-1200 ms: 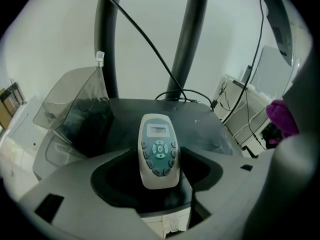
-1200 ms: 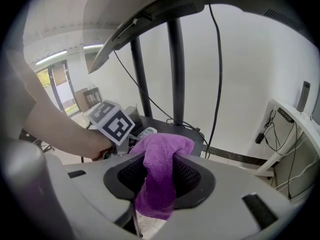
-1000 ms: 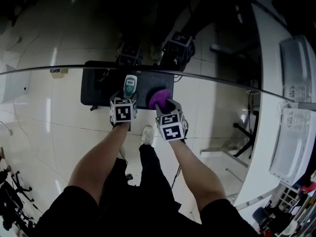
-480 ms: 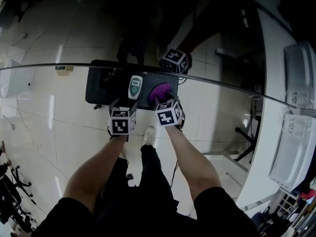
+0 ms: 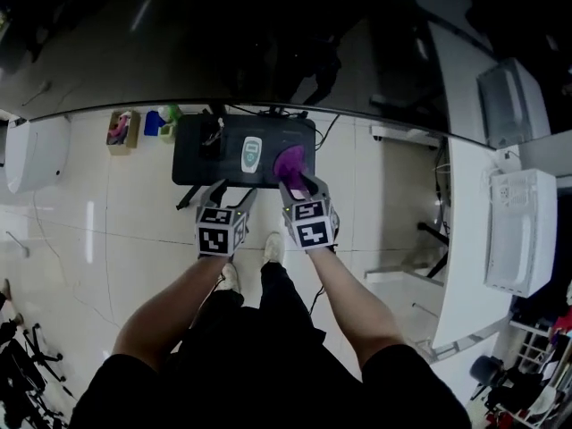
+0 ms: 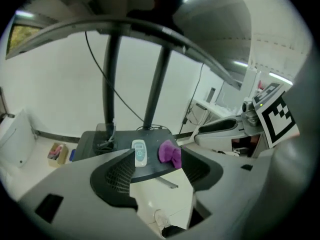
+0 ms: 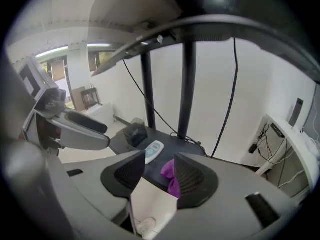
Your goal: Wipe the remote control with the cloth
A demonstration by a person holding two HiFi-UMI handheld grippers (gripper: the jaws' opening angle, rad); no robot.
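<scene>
– Where the remote control [image 5: 251, 153] lay, did it have room round it?
– It did. It lay face up near the middle of the black tabletop [image 5: 192, 166], lengthwise front to back. It was clear of every edge, with bare surface to its left.
– And the cloth [image 5: 289, 161]?
– Purple and bunched, just beside the remote control on its right, close to the tabletop's near edge.
– What of the tools?
– Both hung off that near edge, over the pale floor [image 5: 107, 231], pointing down at the tabletop. The left tool [image 6: 159, 156] stood wide with nothing gripped. The right tool [image 7: 160, 160] had just been opening. The cloth showed between its jaws, near the right one, but the pads did not press on it.
– Anything crowding the far side?
– A tangle of cables [image 5: 211, 132] lay at the back left corner, and two dark poles [image 6: 157, 89] rose behind. Small coloured boxes [image 5: 121, 128] sat on the floor by the tabletop's left end. A white desk [image 5: 465, 239] stood well apart on the right.
</scene>
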